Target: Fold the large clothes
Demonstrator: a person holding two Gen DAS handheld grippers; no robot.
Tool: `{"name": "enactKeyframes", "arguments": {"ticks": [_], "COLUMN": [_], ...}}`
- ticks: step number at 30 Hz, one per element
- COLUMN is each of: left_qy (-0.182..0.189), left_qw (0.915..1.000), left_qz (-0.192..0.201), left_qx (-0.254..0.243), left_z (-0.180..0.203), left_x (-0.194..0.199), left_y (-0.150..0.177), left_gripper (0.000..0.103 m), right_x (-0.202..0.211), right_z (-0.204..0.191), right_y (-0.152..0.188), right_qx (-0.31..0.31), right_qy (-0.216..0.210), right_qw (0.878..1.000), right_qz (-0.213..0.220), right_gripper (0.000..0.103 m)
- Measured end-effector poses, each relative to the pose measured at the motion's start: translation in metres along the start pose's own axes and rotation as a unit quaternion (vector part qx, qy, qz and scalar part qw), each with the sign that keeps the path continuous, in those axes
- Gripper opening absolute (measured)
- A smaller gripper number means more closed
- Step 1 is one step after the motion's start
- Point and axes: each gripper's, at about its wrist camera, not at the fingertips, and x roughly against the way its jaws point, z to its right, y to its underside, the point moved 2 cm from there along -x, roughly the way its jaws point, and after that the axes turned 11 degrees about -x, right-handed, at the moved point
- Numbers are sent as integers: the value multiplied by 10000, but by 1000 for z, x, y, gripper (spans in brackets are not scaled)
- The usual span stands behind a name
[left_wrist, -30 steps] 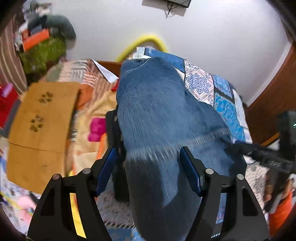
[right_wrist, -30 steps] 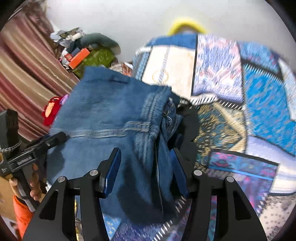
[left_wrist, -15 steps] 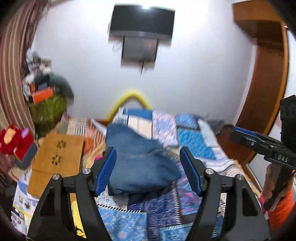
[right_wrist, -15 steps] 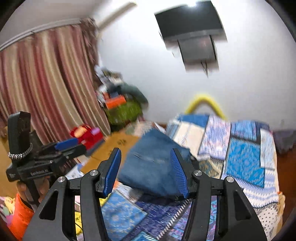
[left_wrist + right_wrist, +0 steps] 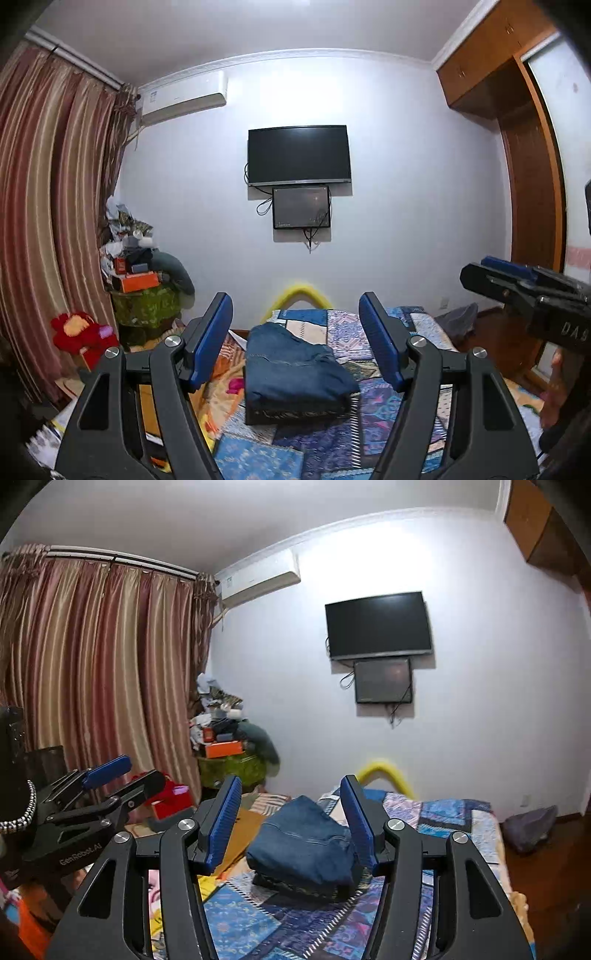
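Patchwork bedspread under folded jeans, underlying dark item mostly hidden; both grippers' jaws wide, empty.

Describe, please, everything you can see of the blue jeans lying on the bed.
The blue jeans are dark denim, folded into a compact, roughly rectangular bundle with stitched seams showing on top. They rest on a dark folded item on the patchwork bedspread. Neither pair of tongs touches them; both are open and held back.
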Motion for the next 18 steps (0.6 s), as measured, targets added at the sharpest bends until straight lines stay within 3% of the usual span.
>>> {"name": "enactKeyframes", "arguments": {"ticks": [6, 9, 18], "left_qy": [1, -16, -146], "left_qw": [9995, 9992, 9991], "left_qz": [-48, -114, -241], "left_qx": [316, 376, 304], "left_z": [-2, 1, 10], "left_x": [5, 7, 9], "left_y": [13, 18, 28], "left_gripper": [96, 101, 102], "right_x": [2, 0, 1], "right_z": [3, 4, 10], "right_y": [0, 0, 13], "right_qx": [-114, -85, -112], "right_qy": [261, 387, 443], "right_qw": [9995, 9992, 9989], "right_qz": [101, 88, -56], "right_gripper": [90, 102, 103]}}
